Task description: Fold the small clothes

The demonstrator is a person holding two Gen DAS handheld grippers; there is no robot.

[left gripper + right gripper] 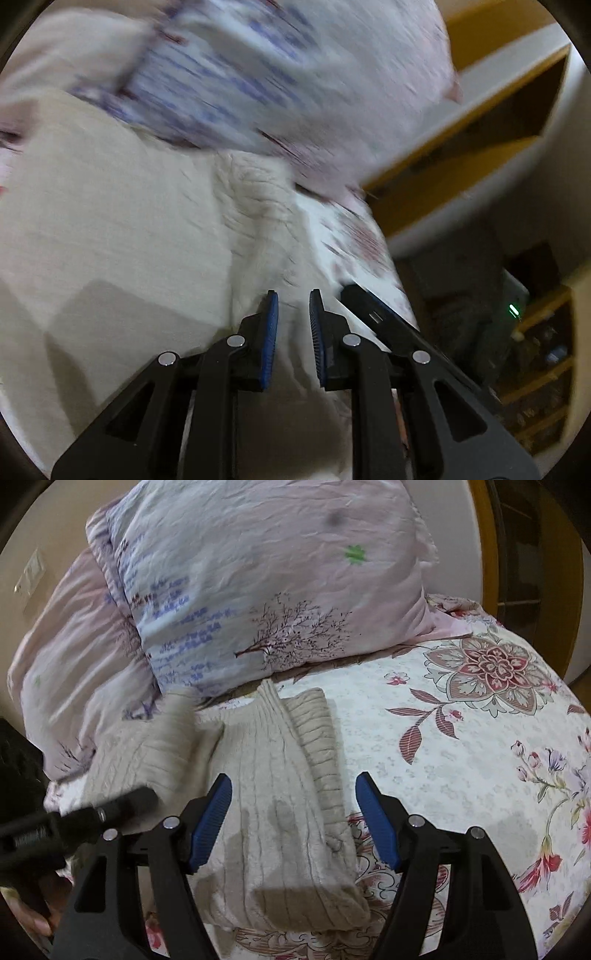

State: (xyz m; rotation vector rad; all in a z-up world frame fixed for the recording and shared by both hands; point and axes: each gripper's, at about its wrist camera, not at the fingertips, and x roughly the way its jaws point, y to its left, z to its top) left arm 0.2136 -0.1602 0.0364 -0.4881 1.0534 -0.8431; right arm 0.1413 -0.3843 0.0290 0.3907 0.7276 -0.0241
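Note:
A cream cable-knit sweater (273,790) lies partly folded on the floral bedspread (461,746). My right gripper (293,786) is open wide, its blue pads on either side of the sweater's folded body, just above it. My left gripper (293,306) hovers over the sweater (122,229), jaws a small way apart with nothing between them. It also shows at the left of the right wrist view (122,805), over the sweater's left part. The right gripper's finger (373,310) shows beside it in the left wrist view.
A pink printed pillow (258,579) and a folded duvet (74,657) lie behind the sweater. A wooden bed frame and shelves (480,155) stand to the right. The left wrist view is blurred.

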